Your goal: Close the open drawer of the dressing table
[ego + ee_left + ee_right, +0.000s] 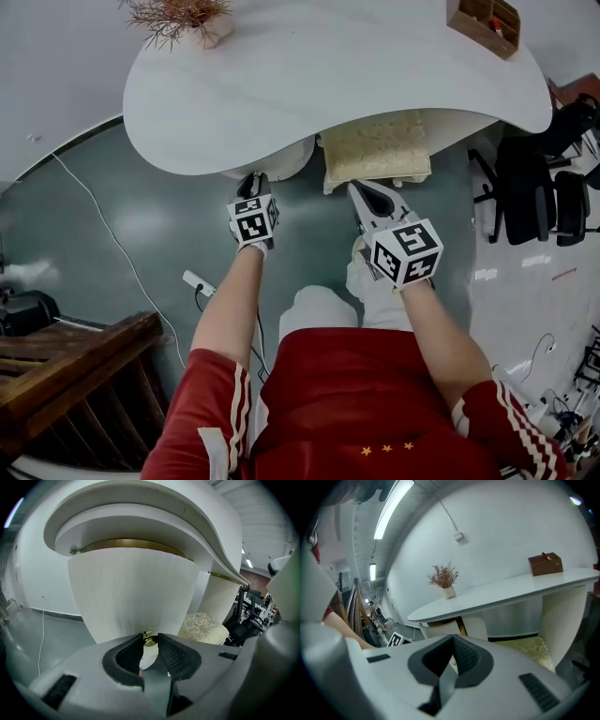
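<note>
The white dressing table (309, 84) has a curved, ribbed drawer front (136, 592) under its top. In the head view the drawer (277, 165) pokes out a little from the table edge, and in the right gripper view the drawer (436, 629) shows a brown strip of its inside. My left gripper (150, 641) is shut on the small brass knob (149, 638) at the bottom of the drawer front. The head view shows this left gripper (253, 178) right at the drawer. My right gripper (364, 189) hangs beside it, shut and empty, with jaw tips that meet (453, 641).
A stool with a cream lace cushion (375, 150) stands under the table just ahead of the right gripper. A dried plant in a pot (183, 19) and a wooden box (483, 21) sit on the top. Black chairs (534, 187) stand right, dark wooden furniture (75, 384) left, a power strip (197, 281) on the floor.
</note>
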`<state>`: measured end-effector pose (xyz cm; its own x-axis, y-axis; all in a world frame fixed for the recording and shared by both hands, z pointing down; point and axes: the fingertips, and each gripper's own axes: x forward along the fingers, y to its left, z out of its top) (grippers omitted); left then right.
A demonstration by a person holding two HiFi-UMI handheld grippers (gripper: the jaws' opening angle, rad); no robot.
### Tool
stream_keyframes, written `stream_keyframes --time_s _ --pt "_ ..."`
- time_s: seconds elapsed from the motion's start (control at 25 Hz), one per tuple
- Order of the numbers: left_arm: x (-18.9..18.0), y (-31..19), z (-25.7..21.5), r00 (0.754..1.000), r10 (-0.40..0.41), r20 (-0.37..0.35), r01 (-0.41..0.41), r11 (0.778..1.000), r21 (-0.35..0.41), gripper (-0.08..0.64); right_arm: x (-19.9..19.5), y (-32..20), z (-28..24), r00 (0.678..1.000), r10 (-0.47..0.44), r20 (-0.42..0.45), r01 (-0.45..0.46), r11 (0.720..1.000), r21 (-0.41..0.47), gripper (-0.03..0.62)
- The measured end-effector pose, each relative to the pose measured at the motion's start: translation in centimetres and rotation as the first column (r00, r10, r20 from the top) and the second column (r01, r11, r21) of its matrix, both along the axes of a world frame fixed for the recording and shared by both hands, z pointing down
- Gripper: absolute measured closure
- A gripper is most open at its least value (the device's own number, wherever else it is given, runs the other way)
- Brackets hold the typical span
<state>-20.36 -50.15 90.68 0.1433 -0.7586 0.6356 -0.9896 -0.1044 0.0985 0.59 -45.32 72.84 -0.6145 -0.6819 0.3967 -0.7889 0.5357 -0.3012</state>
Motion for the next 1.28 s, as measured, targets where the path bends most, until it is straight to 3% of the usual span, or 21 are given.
stream_keyframes --time_s 0.16,0.56,0.72,0.92,0.96,1.04,1.08,1.28 --pt "-0.3 -1.9 0.0 0.998 0.02 0.051 -0.021 1.0 0.013 0.457 0.6 -0.1 0.1 1.0 0.01 -0.002 -0.01 1.0 0.009 0.591" --pt "-0.8 -4.7 -0.2 0.999 -0.048 0.025 0.046 0.997 0.07 0.456 1.6 -0.2 1.6 1.0 0.018 0.001 -0.018 1.0 0.001 0.591" --pt "-1.0 -5.2 -0.2 0.998 -0.064 -0.015 0.065 0.997 0.039 0.454 1.7 -0.1 1.6 1.0 0.011 0.012 -0.011 1.0 -0.005 0.591" --pt "-1.0 -5.0 -0.2 0.998 -0.06 -0.011 0.06 0.998 -0.002 0.454 2.3 0.7 0.7 1.0 0.018 0.026 -0.017 0.999 -0.027 0.591" --pt "-1.0 -5.0 -0.2 0.998 -0.069 -0.01 0.069 0.998 -0.008 0.446 2.5 0.8 0.6 0.999 0.022 0.025 -0.021 0.999 -0.035 0.591" --pt "-1.1 -4.5 -0.5 0.995 -0.097 -0.028 0.096 0.995 -0.026 0.35 3.0 1.4 0.1 0.999 0.025 0.021 -0.024 0.998 -0.054 0.591" --pt "-1.0 -4.0 -0.7 0.993 -0.108 -0.044 0.106 0.994 -0.035 0.336 3.3 1.8 -0.3 1.0 0.026 0.015 -0.025 0.998 -0.062 0.591" --pt "0.6 -1.4 -3.5 0.987 -0.117 -0.113 0.112 0.993 -0.045 0.344 4.8 2.7 -3.3 0.999 0.048 -0.009 -0.048 0.996 -0.08 0.59"
